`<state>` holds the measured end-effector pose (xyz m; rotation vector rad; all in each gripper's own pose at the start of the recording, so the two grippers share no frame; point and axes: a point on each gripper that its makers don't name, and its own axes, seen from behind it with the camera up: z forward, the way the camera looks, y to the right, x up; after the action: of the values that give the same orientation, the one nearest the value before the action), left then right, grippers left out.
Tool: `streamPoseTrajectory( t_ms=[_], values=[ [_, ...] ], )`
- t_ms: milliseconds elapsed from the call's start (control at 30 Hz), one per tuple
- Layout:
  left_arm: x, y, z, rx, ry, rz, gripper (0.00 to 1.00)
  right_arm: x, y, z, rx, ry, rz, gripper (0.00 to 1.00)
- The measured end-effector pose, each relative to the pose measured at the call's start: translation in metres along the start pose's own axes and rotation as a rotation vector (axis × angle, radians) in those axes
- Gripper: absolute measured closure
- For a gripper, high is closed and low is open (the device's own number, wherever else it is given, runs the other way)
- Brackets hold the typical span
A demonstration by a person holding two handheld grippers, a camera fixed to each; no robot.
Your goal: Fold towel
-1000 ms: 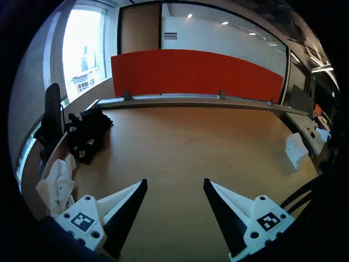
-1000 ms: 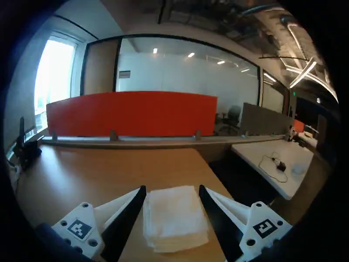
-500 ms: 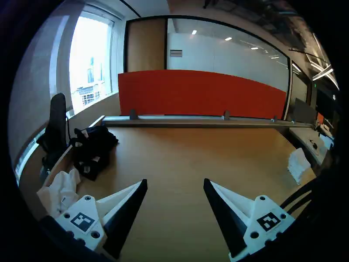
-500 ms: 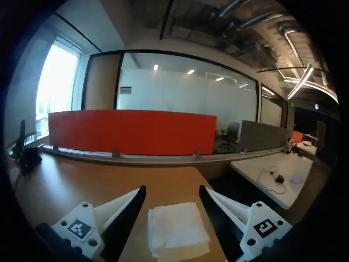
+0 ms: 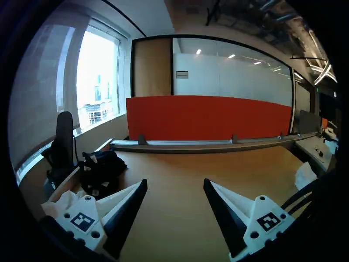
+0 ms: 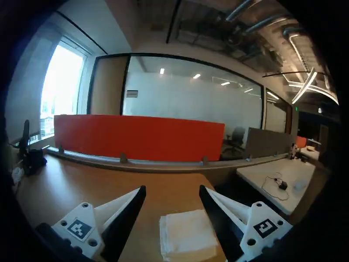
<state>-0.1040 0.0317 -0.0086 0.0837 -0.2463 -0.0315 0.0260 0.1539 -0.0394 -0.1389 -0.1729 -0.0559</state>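
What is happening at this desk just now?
A person holds two grippers over a wooden desk. The right gripper is open, with a folded white towel lying on the desk ahead of its fingers, not gripped. The left gripper is open too, holding nothing, pointed across the desk. A black bundle and a crumpled white cloth lie at the left of its view.

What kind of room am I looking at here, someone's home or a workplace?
Most likely an open-plan office: a long wooden desk backed by a red divider screen, a glass-walled room behind it, and a neighbouring white desk with a cable on it.
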Motion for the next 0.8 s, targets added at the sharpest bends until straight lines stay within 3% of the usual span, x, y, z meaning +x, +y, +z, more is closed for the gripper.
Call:
streamPoseTrajectory(
  t_ms=[300,800],
  values=[
    [0.024,-0.006,0.004,-0.013,0.058,-0.009,0.04,0.022,-0.033,0.002,0.022,0.029,0.0,0.06],
    [0.059,-0.014,0.006,-0.039,0.146,-0.028,0.04,0.069,-0.112,0.004,0.076,0.107,-0.01,0.06]
  ],
)
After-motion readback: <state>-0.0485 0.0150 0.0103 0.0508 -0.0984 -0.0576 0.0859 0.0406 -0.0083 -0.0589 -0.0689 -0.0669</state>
